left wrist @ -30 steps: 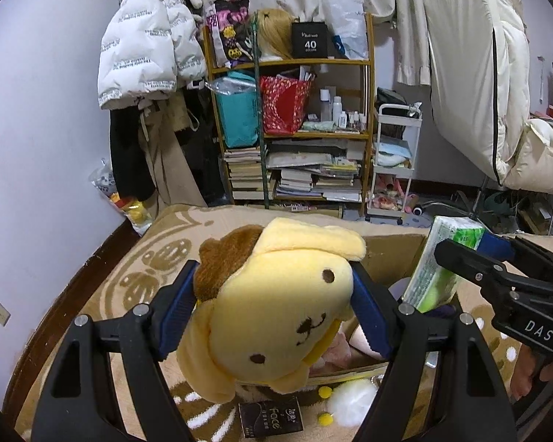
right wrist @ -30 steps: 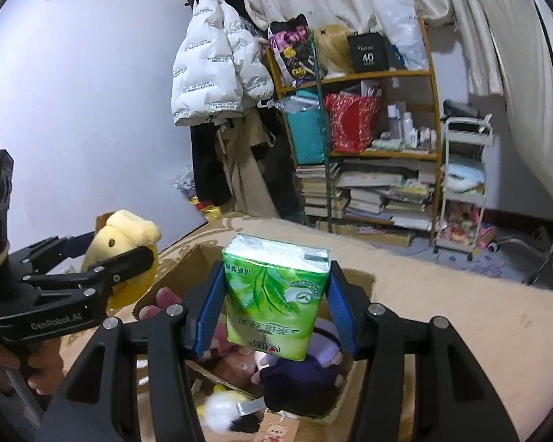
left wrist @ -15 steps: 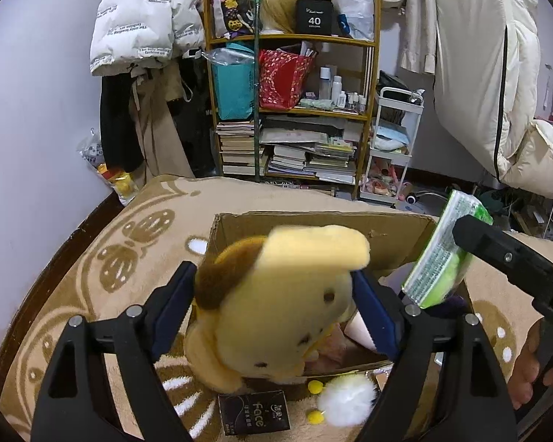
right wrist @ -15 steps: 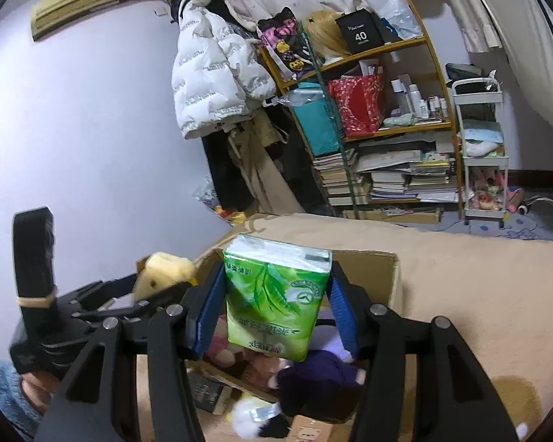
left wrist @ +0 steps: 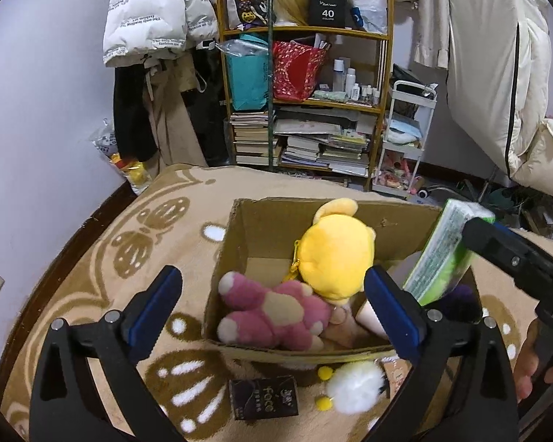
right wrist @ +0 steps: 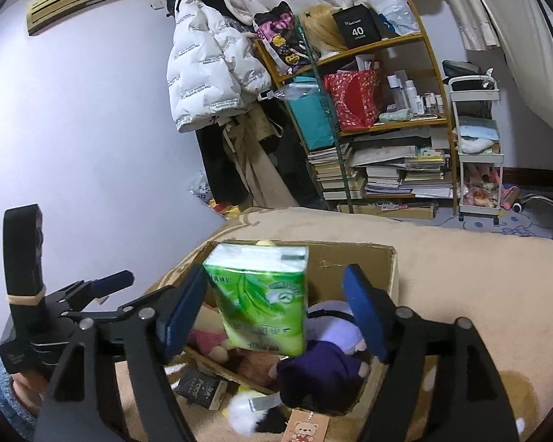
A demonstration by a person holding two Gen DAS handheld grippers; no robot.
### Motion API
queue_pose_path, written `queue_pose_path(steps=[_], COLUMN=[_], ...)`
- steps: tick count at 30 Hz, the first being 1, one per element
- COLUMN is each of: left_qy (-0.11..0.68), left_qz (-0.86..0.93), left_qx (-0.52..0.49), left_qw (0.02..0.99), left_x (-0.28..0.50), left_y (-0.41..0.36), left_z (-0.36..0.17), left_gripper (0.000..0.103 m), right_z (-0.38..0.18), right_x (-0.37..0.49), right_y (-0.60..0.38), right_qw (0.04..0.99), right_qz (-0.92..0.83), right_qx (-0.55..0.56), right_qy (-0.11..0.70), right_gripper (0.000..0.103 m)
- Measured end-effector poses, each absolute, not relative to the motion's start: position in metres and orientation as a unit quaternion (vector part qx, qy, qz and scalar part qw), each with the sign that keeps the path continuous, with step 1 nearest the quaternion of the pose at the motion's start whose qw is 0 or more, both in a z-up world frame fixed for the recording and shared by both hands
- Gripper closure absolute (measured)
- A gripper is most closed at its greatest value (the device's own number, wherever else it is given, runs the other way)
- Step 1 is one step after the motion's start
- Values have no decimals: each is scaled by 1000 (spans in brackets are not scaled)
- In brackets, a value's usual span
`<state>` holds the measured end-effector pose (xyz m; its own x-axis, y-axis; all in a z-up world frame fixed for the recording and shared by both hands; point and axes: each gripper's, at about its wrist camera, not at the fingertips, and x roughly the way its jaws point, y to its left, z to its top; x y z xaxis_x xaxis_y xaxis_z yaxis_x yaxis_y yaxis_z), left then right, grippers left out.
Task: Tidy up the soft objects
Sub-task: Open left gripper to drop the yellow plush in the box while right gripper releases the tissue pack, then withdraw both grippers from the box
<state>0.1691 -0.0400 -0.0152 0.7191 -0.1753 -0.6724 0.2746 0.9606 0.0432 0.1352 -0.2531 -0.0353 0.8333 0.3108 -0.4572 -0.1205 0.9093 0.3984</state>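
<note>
My left gripper gapes empty over the cardboard box; the yellow plush lies inside. My right view alone shows my right gripper spread around the tissue pack, one pad touching.

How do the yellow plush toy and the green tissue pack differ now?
The yellow plush toy is round and lies inside the cardboard box, while the green tissue pack is blocky and sits between the right gripper's open jaws above the box. Both are soft.
</note>
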Motion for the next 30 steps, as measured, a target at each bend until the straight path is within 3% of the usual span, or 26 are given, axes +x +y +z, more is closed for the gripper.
queue_pose_path(steps=[9,30], left_qy=[366,376], left_qz=[-112,-68], left_qx=[89,64], left_qw=[920,922], left_x=[142,96], left_y=[-22,16], left_z=[-13,16], left_gripper=[4,4], right_z=[-27,-7], right_x=[125,63], right_y=[-252,-237], right_qw=[943,949], right_qz=[100,65], right_qx=[170,129], right_qy=[269,278], right_gripper=[6,0])
